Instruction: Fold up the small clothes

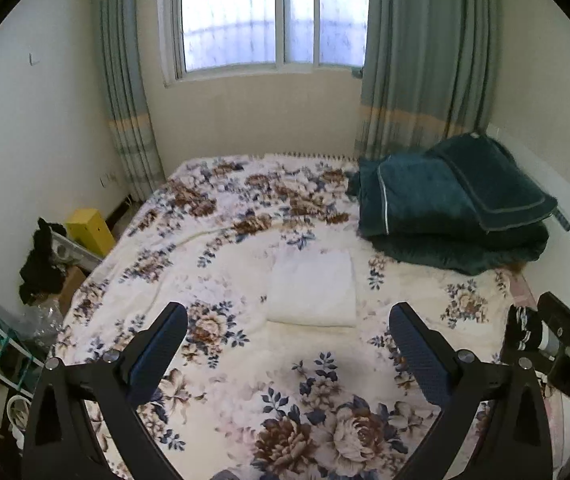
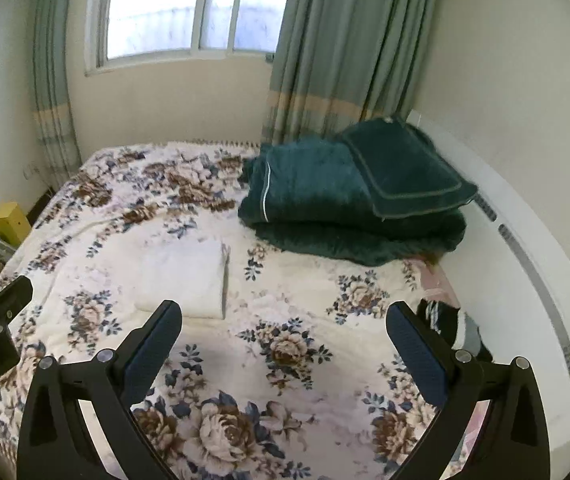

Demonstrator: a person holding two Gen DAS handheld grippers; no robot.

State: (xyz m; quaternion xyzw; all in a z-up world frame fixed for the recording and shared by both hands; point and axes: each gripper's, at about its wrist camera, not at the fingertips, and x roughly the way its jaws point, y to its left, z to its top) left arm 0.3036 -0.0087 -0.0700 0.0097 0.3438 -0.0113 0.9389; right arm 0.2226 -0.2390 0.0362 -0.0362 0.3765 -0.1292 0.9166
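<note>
A white cloth folded into a neat rectangle [image 1: 312, 290] is lying on the floral bedspread [image 1: 245, 400] just ahead of the left gripper [image 1: 288, 350], so one piece looks done. A dark striped garment [image 2: 451, 328] is bunching unfolded just beyond the right gripper [image 2: 284, 346]'s right finger. Both grippers are hovering spread apart, holding nothing. No containers are showing clearly.
</note>
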